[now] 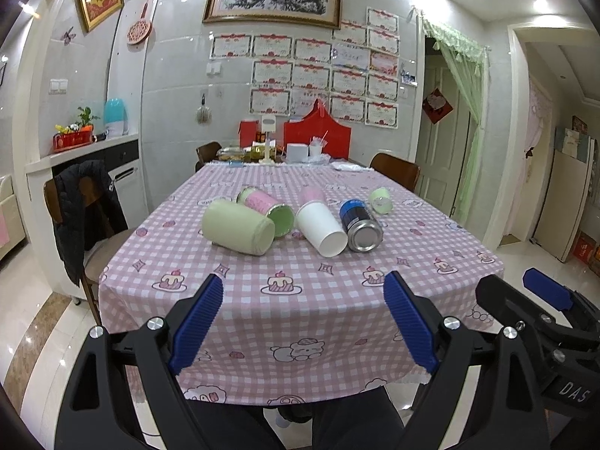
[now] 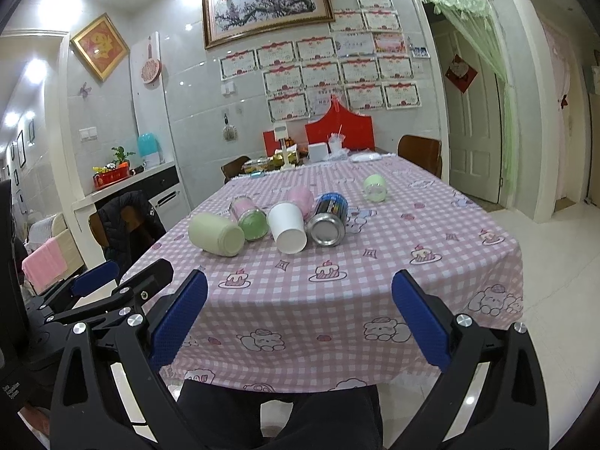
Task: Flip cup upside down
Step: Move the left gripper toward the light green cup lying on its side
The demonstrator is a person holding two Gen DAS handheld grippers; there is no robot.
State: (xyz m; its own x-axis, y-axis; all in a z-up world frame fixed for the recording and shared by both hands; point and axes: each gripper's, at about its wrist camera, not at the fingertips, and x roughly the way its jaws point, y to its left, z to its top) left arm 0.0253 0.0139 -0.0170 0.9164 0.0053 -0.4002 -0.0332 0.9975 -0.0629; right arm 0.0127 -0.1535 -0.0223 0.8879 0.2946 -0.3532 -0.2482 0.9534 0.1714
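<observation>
- The left gripper (image 1: pixel 303 322) is hovering off the near edge of the tabletop (image 1: pixel 300 300), its fingers (image 1: pixel 197 322) standing wide apart and holding nothing.
- The right gripper (image 2: pixel 300 322) is hovering beside it at the same edge, its fingers (image 2: pixel 422 322) also spread wide and empty.
- 6 containers are lying on their sides in a loose row across the middle of the tabletop, well apart from both grippers.
- The white paper cup (image 1: pixel 320 227) is lying with its open mouth facing the cameras.
- A pale green cup (image 1: pixel 238 227) is lying at the left end, just beside a pink-and-green jar (image 1: pixel 266 206).
- A blue metal can (image 1: pixel 360 221) is lying just right of the white paper cup.
- A pink cup (image 1: pixel 312 194) is lying behind the white paper cup.
- A small green cup (image 1: pixel 380 199) is lying apart, farther right.
</observation>
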